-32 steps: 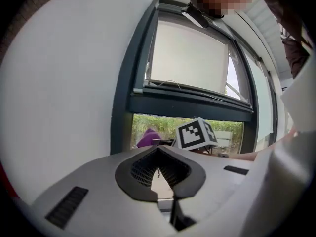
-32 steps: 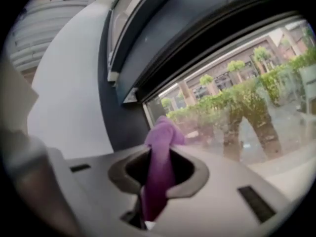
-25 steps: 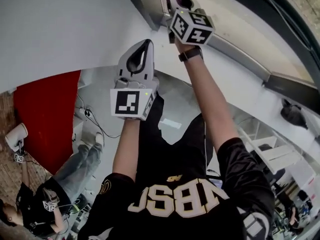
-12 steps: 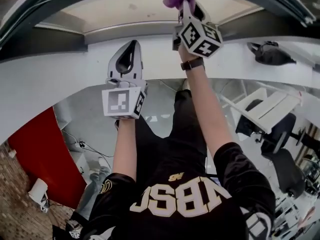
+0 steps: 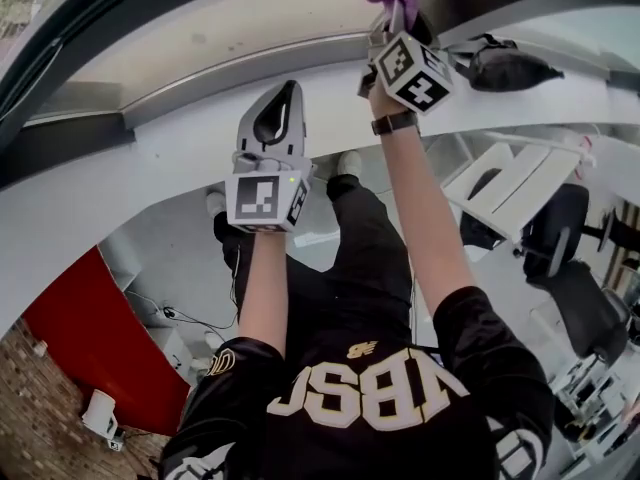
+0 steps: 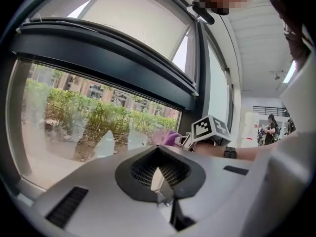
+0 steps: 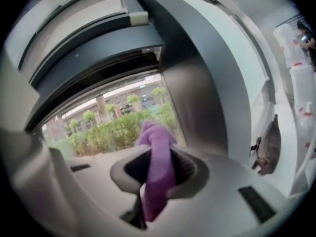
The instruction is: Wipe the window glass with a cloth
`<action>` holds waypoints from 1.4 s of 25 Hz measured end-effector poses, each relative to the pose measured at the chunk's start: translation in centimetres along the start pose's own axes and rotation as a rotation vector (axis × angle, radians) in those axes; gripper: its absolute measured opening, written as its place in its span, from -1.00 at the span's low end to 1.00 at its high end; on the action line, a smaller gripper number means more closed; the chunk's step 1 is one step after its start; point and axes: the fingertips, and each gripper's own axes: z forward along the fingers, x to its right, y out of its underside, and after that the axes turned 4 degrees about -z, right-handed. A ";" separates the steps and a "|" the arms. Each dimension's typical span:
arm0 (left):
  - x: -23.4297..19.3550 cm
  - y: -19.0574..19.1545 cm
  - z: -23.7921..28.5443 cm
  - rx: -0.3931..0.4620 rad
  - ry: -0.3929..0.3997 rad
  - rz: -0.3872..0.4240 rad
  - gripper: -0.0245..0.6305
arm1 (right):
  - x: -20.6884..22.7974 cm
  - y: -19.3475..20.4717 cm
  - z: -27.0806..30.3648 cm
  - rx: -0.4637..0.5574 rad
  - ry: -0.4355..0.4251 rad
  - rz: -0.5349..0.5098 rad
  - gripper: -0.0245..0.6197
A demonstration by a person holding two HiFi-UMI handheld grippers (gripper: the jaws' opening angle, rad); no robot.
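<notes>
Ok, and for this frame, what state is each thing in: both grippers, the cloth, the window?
Left gripper, shut, nothing between its jaws.
Right gripper, shut on the purple cloth.
Purple cloth, bunched, clamped between the jaws, its end poking out toward the glass; contact cannot be told.
Window glass, see-through, shrubs showing outside.
Blind, down over the upper pane.

right gripper [image 5: 392, 16]: has carried the cloth [image 7: 157, 167] across the glass [image 7: 108, 127], from the left corner to just beside the right frame post [image 7: 197, 107]
left gripper [image 6: 159, 181]: has swung round from the upper sash [image 6: 98, 48] and now faces the lower glass, with the cloth at its right
</notes>
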 end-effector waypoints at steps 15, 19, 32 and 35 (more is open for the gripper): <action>-29.8 -5.3 -24.7 -0.019 -0.447 0.082 -0.89 | -47.4 20.0 -7.0 -0.217 -0.705 -0.166 -0.68; -34.9 -6.0 -30.3 -0.029 -0.524 0.093 -0.89 | -60.1 24.7 -9.4 -0.267 -0.905 -0.223 -0.68; -33.3 -3.9 -25.4 -0.044 -0.434 0.001 -0.89 | -57.5 22.7 -3.5 -0.220 -0.849 -0.234 -0.68; -28.7 -2.1 -19.7 -0.059 -0.349 -0.014 -0.89 | -48.1 19.9 -1.1 -0.205 -0.755 -0.219 -0.68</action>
